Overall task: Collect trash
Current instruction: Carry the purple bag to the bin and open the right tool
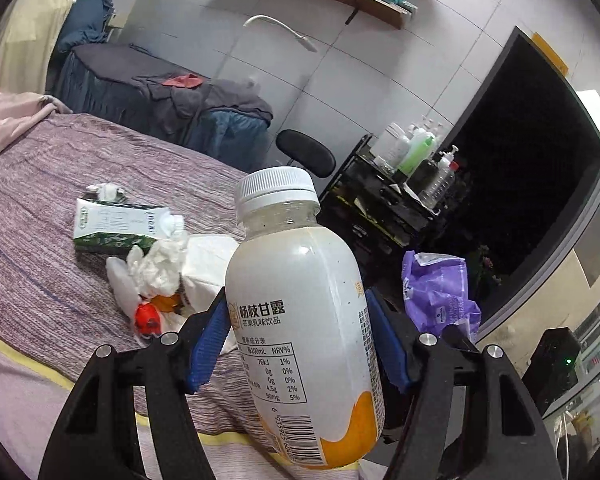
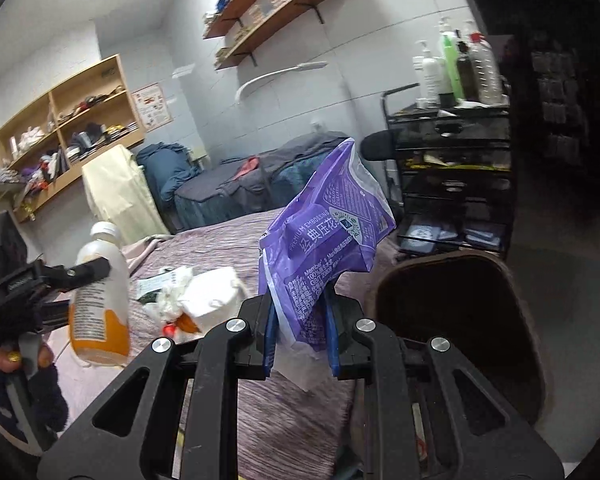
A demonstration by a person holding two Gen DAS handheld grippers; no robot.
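Note:
My left gripper [image 1: 296, 320] is shut on a white plastic drink bottle [image 1: 300, 320] with an orange base and white cap, held upright above the bed. The same bottle [image 2: 100, 300] and left gripper [image 2: 88, 270] show at the left of the right wrist view. My right gripper [image 2: 300, 332] is shut on a crumpled purple tissue wrapper [image 2: 328, 232], lifted beside a dark brown bin [image 2: 460, 320]. That wrapper [image 1: 436, 292] shows right of the bottle. On the bed lie a green and white carton [image 1: 116, 224], crumpled tissues [image 1: 156, 264] and a small red and orange item [image 1: 148, 316].
The bed has a purple striped cover [image 1: 60, 184]. A black cart [image 2: 452, 168] with bottles on top stands behind the bin, next to a black stool [image 1: 308, 152]. A second bed [image 1: 140, 92] with dark bedding and wall shelves [image 2: 276, 12] lie beyond. A hand [image 2: 16, 356] grips the left handle.

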